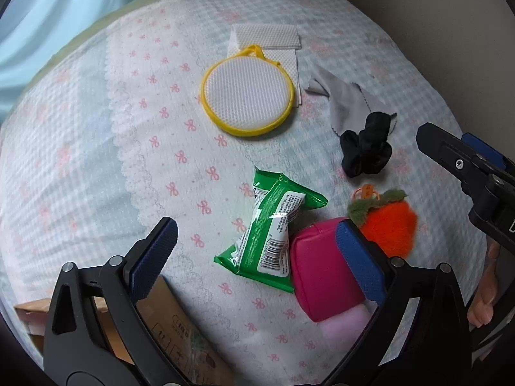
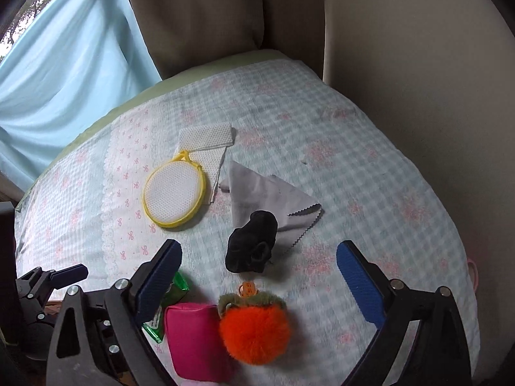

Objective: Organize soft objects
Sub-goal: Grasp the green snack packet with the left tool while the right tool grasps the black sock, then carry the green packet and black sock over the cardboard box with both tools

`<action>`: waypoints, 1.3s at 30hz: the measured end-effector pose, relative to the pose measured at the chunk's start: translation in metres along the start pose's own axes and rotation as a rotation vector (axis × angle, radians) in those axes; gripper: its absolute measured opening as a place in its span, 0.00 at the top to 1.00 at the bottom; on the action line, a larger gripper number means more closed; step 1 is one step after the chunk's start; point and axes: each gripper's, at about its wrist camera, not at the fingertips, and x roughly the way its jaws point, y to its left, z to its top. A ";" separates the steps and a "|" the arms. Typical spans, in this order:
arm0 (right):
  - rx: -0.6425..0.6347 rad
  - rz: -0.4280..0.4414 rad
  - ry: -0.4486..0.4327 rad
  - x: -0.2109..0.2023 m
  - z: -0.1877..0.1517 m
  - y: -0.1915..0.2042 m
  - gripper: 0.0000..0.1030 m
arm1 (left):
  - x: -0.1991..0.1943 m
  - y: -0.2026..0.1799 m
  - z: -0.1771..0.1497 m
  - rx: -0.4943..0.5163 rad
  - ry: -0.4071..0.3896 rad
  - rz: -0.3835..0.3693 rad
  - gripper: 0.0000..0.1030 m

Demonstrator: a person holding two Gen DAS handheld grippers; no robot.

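both sets of fingers are spread wide and holding nothing right now. the left gripper (image 1: pixel 254 257) hangs low over the near side of the bed, and between its fingers sit the green wipes pack (image 1: pixel 270 228) and the pink pouch (image 1: pixel 322 276), so my guess is one of those is the next pick. the right finger of that gripper partly covers the pouch in the left wrist view, and i can't tell if it's touching it or just above it.

the right gripper (image 2: pixel 259 276) is open over the orange fuzzy keychain (image 2: pixel 254 334), which lies touching the pink pouch on its left. the black scrunchie (image 2: pixel 252 243) is a bit farther out, lying on a corner of the grey cloth (image 2: pixel 257 189), probably just dropped there since the cloth is rumpled under it.

farther still, on the left, there's the round yellow-rimmed mesh pad (image 2: pixel 175 196) lying partly over a white textured cloth (image 2: pixel 206 136). everything rests on the checked bedspread (image 2: pixel 354 193) with pink bows, so it's all soft on soft and nothing will slide much.

a cardboard box (image 1: pixel 180 331) peeks in at the near left under the left gripper. that looks like where stuff is meant to go, though i can't see inside it. nothing looks sorted yet.
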 end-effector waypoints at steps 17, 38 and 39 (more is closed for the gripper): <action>-0.080 0.037 0.089 0.101 -0.013 0.003 0.69 | 0.082 0.000 0.002 0.010 0.117 -0.077 0.61; -0.048 0.052 -0.021 0.053 -0.004 -0.006 0.86 | -0.002 0.001 0.016 -0.027 -0.014 -0.095 0.68; -0.048 0.052 -0.029 0.045 -0.002 -0.006 0.86 | -0.010 0.001 0.014 -0.030 -0.026 -0.095 0.68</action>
